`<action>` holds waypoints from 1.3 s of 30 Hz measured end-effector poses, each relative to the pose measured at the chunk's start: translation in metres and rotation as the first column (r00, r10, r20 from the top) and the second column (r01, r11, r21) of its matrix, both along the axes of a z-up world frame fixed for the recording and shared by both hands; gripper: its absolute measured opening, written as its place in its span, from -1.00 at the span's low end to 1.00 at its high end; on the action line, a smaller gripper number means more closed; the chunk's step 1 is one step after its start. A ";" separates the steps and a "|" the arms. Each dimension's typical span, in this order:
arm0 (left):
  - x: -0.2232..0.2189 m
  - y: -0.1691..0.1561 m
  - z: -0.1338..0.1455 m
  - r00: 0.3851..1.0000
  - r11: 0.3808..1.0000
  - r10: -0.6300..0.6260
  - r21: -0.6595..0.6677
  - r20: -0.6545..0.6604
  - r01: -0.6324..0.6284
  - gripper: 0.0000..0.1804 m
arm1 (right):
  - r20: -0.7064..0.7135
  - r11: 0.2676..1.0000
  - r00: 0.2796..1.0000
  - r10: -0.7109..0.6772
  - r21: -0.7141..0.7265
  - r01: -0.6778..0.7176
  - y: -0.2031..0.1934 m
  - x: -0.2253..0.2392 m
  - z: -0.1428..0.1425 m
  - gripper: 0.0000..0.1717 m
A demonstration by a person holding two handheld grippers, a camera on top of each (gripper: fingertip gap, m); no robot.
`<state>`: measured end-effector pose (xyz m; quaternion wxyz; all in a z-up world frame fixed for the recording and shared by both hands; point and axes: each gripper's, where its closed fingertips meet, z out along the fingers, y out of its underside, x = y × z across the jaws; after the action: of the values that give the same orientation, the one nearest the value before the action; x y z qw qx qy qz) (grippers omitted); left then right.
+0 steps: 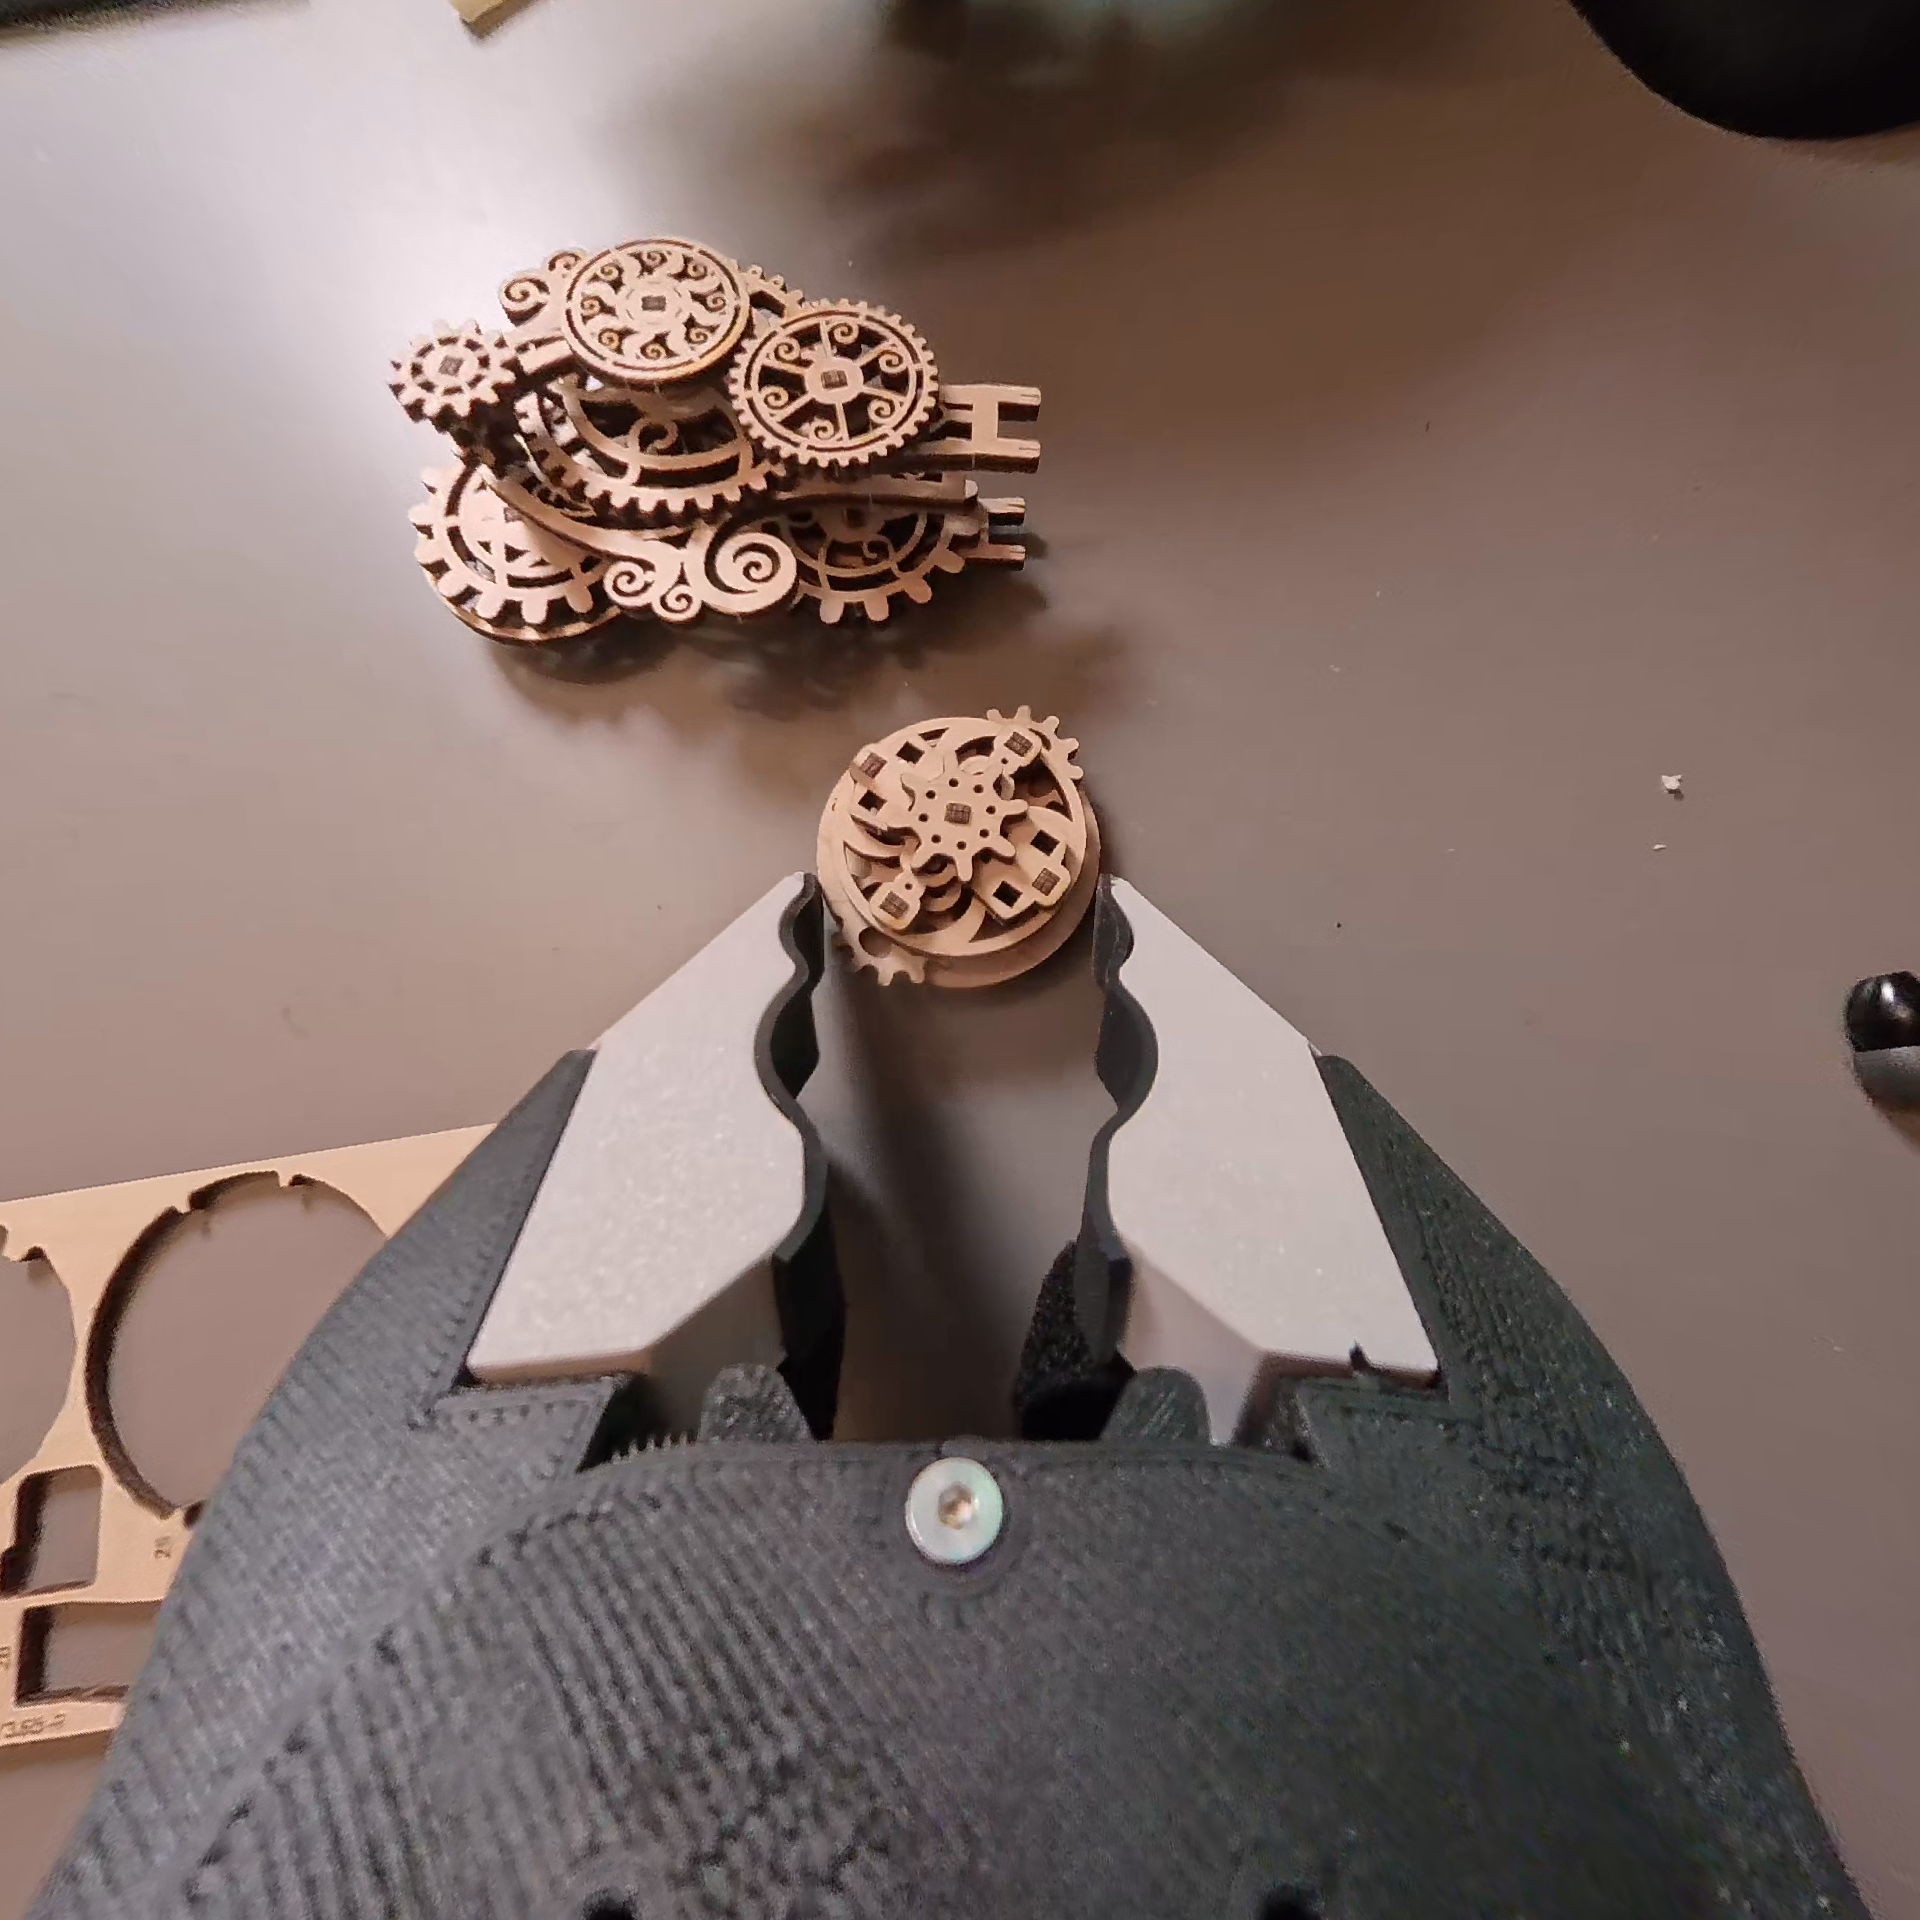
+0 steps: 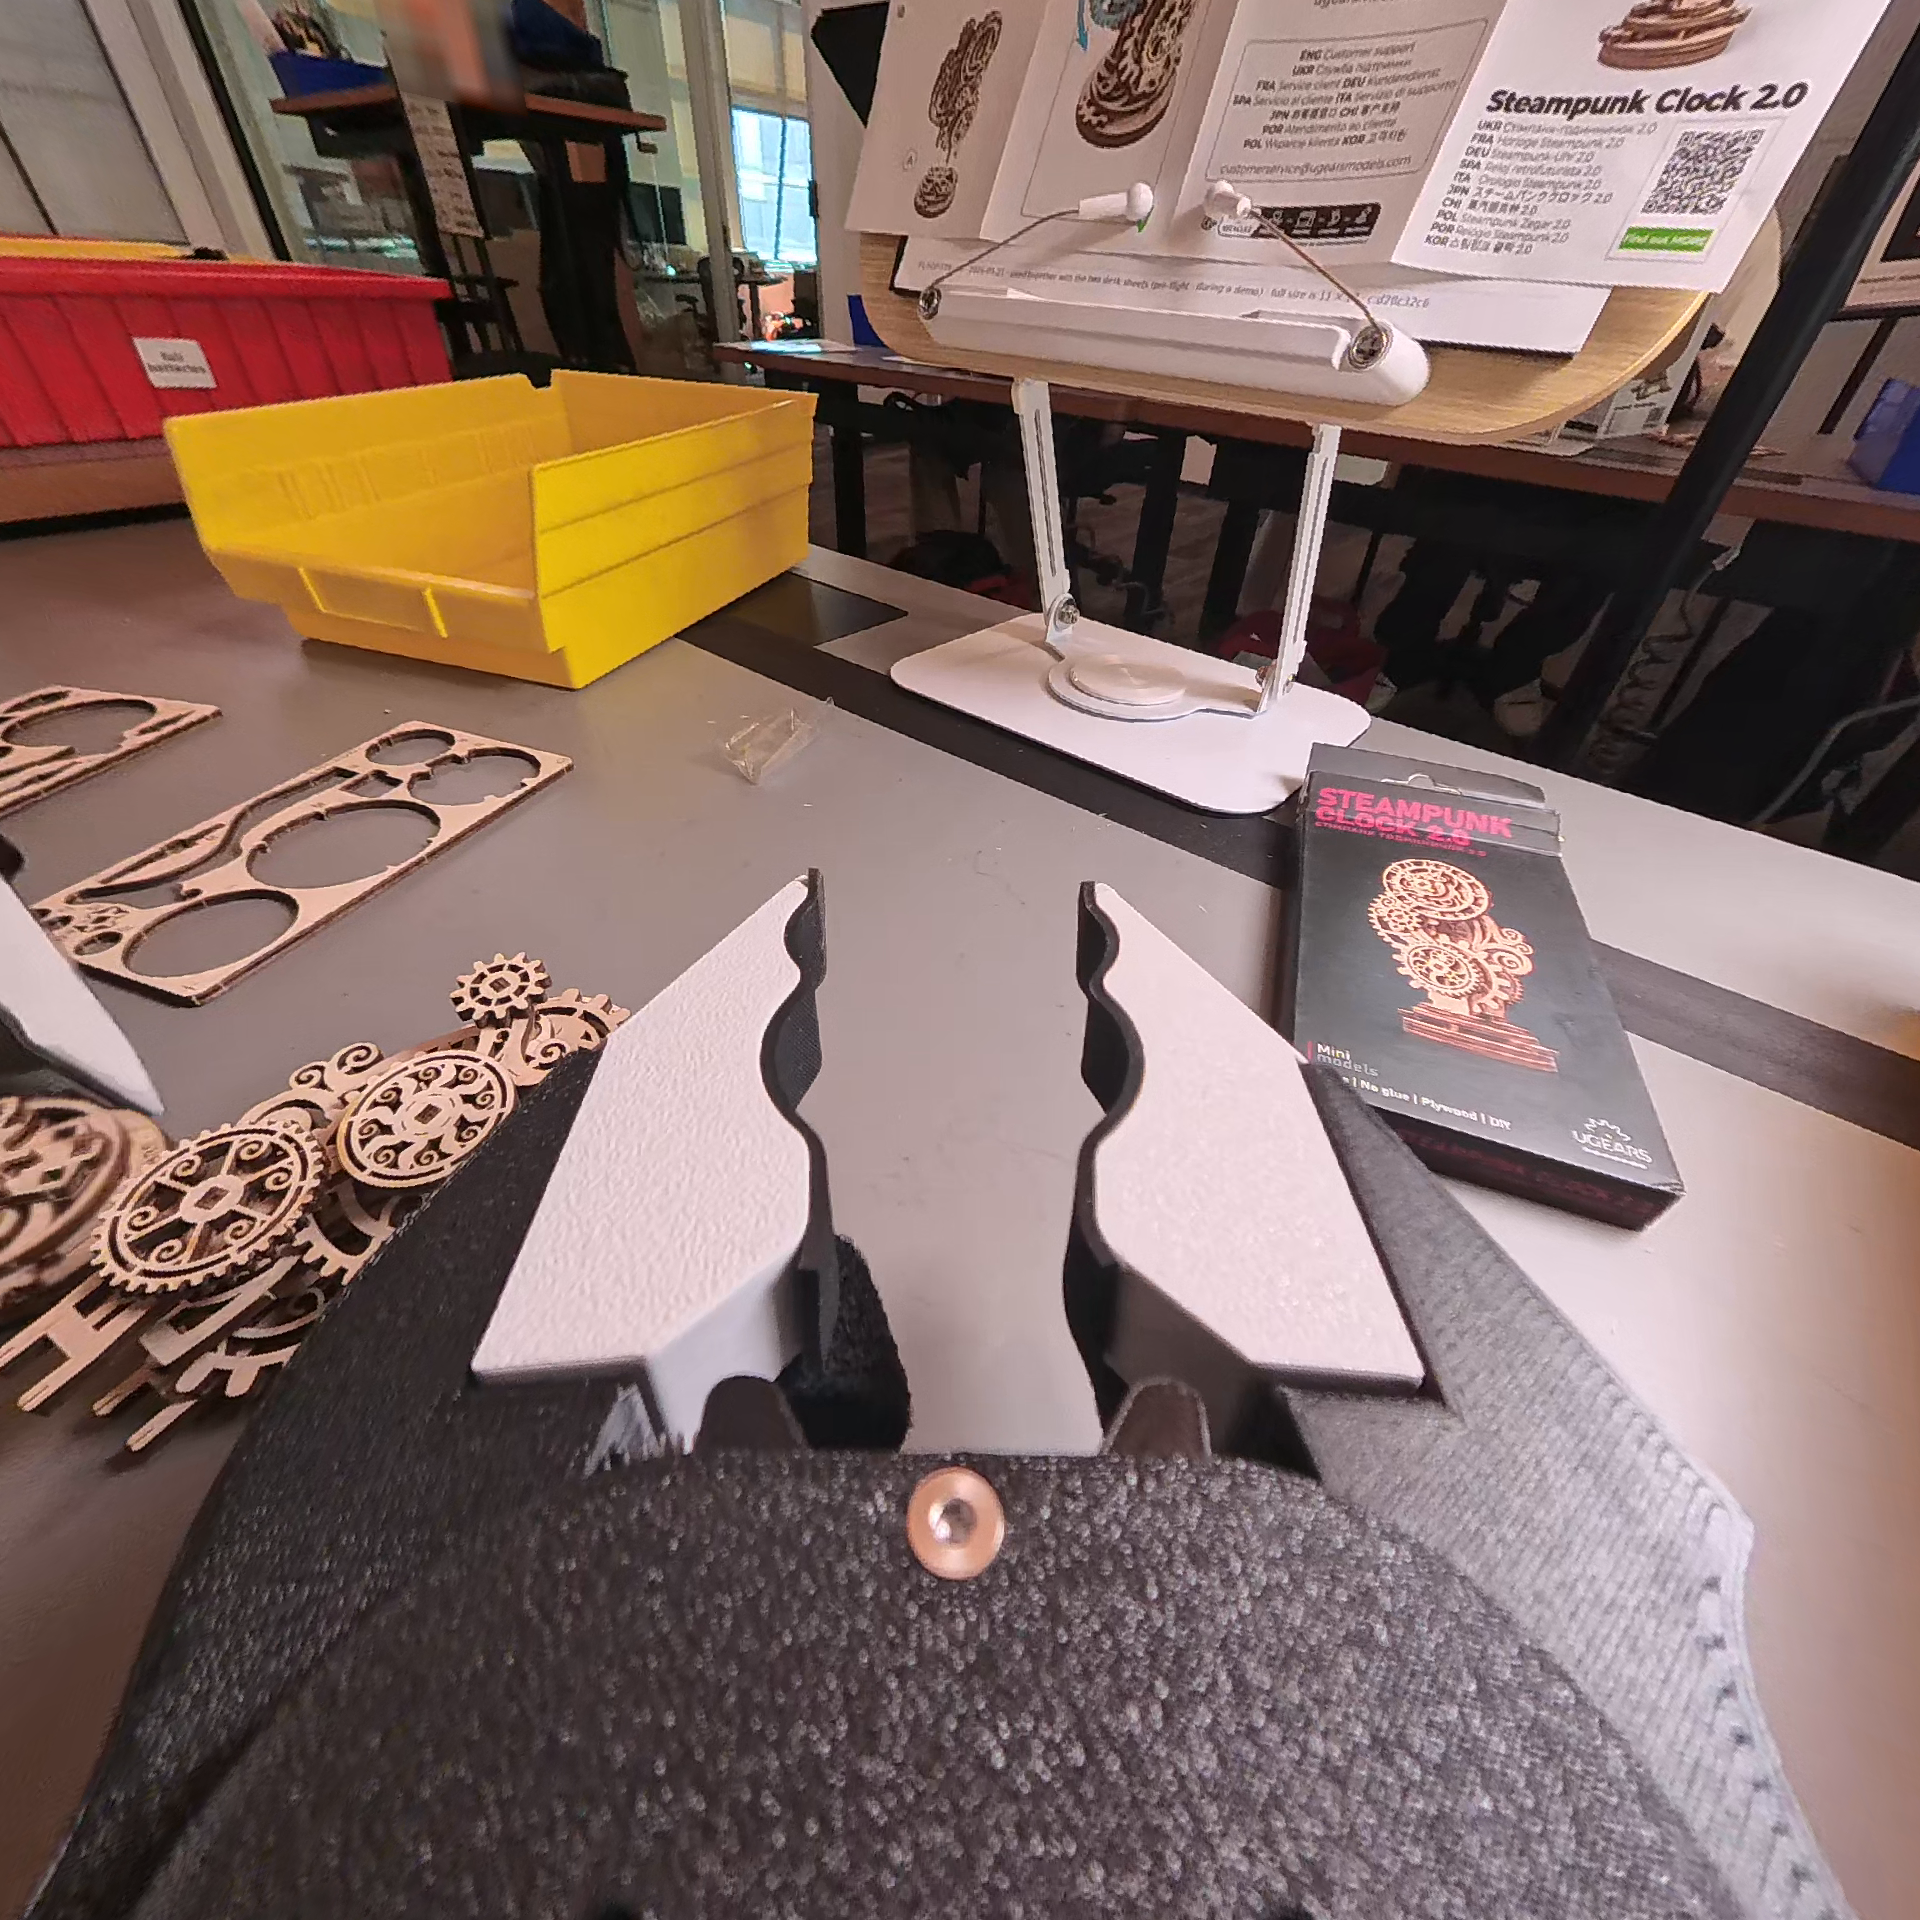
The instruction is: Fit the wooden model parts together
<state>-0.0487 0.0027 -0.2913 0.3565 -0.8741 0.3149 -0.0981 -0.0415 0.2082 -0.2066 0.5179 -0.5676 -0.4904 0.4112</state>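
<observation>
While the left gripper [image 1: 958, 914] hangs low over the grey table [image 1: 1455, 623], its jaws stand wide on either side of a round wooden disc [image 1: 956, 852] with small cogs on top. The left pad sits right at the disc's rim; whether it touches cannot be told, and the right pad stands just clear. Beyond the disc lies the large wooden gear assembly [image 1: 707, 447], flat on the table, and nearer than the disc to the left lies an emptied plywood sheet [image 1: 156, 1351]. The right gripper [image 2: 951, 904] is wide open with bare table between its pads, the gear assembly [image 2: 312, 1143] to its left. Farther off from the assembly lie a black box [image 2: 1455, 987], a white document stand [image 2: 1143, 675] and a yellow bin [image 2: 499, 520].
</observation>
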 end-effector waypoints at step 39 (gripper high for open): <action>0.009 0.018 0.049 0.992 0.919 -0.036 0.386 -0.124 0.082 -0.44 | 0.431 0.803 0.735 0.524 0.036 -0.594 -0.193 0.007 -0.027 -0.42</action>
<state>-0.0402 0.0202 -0.2420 0.5015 -0.7800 0.3742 0.0060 -0.0345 0.0153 -0.2337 0.3048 -0.4181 -0.7672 0.3792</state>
